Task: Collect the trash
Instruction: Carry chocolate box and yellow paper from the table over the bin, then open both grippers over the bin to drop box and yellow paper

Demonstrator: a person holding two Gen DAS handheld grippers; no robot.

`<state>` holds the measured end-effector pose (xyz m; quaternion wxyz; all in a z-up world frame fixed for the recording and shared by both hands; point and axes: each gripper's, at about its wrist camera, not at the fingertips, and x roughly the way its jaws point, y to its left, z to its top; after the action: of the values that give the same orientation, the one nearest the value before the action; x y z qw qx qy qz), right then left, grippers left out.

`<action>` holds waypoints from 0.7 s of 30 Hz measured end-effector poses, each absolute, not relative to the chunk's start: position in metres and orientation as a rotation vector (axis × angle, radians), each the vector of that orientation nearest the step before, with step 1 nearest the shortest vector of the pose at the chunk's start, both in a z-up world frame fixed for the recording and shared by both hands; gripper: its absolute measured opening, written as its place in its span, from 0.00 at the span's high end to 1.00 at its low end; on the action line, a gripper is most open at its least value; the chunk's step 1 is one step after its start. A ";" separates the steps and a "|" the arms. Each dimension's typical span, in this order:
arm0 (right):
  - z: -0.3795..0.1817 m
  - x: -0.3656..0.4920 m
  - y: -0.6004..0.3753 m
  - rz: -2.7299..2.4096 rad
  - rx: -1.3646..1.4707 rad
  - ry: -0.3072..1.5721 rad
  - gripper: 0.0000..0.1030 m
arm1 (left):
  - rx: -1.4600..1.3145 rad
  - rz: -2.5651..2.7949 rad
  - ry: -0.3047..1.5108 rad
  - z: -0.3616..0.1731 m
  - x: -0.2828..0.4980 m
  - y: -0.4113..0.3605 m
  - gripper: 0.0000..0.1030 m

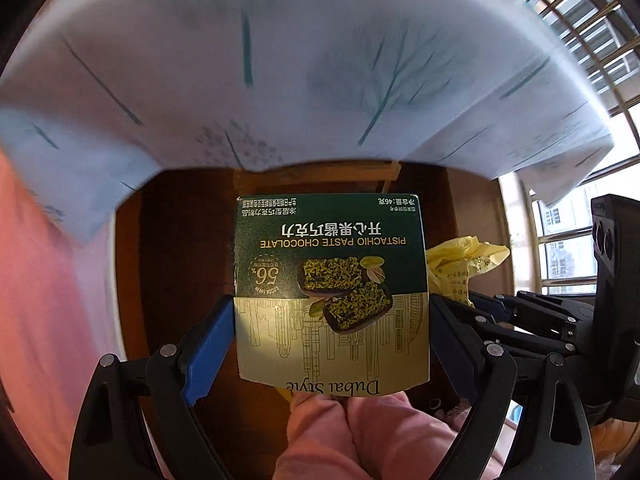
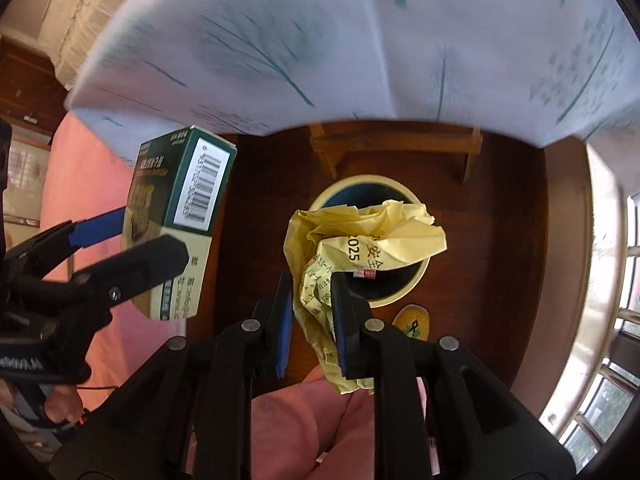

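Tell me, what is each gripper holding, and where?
The left gripper squeezes a chocolate box by its two side edges, near one end. The right gripper pinches a crumpled yellow paper by its lower end.

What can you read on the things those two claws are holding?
"PISTACHIO PASTE CHOCOLATE", "Dubai Style", "56%": chocolate box, seen upside down, in the left gripper.
"2025": crumpled yellow paper in the right gripper.
Chinese print on both, and barcode digits: too small to read.

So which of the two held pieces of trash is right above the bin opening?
The crumpled yellow paper in the right gripper. The green chocolate box in the left gripper hangs off beside the round bin.
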<state>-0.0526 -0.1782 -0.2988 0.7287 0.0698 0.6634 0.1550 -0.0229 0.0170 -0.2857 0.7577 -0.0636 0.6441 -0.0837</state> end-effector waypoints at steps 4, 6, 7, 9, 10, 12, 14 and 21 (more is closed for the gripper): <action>-0.363 -0.043 -0.186 0.350 0.174 1.475 0.85 | -0.129 -0.148 1.422 -0.358 -0.011 0.012 0.10; -0.401 -0.041 -0.186 0.357 0.179 1.483 0.85 | -0.139 -0.140 1.424 -0.390 -0.008 0.014 0.10; -0.413 -0.033 -0.180 0.359 0.179 1.487 0.85 | -0.147 -0.140 1.429 -0.406 -0.006 0.015 0.10; -0.445 -0.033 -0.181 0.363 0.186 1.496 0.85 | -0.180 -0.153 1.439 -0.435 -0.004 0.018 0.10; -0.455 -0.033 -0.181 0.365 0.195 1.501 0.84 | -0.191 -0.155 1.443 -0.449 -0.005 0.020 0.09; -0.482 -0.034 -0.185 0.370 0.224 1.525 0.80 | -0.194 -0.150 1.453 -0.470 -0.006 0.023 0.08; -0.506 -0.032 -0.192 0.378 0.243 1.537 0.56 | -0.188 -0.138 1.459 -0.489 -0.005 0.026 0.08; -0.536 -0.031 -0.202 0.372 0.253 1.531 0.45 | -0.203 -0.099 1.461 -0.519 -0.008 0.034 0.06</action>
<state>-0.0311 -0.2023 -0.5364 0.6983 0.1134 0.6869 0.1667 -0.0079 0.0338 -0.5189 0.7392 -0.0925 0.6656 -0.0452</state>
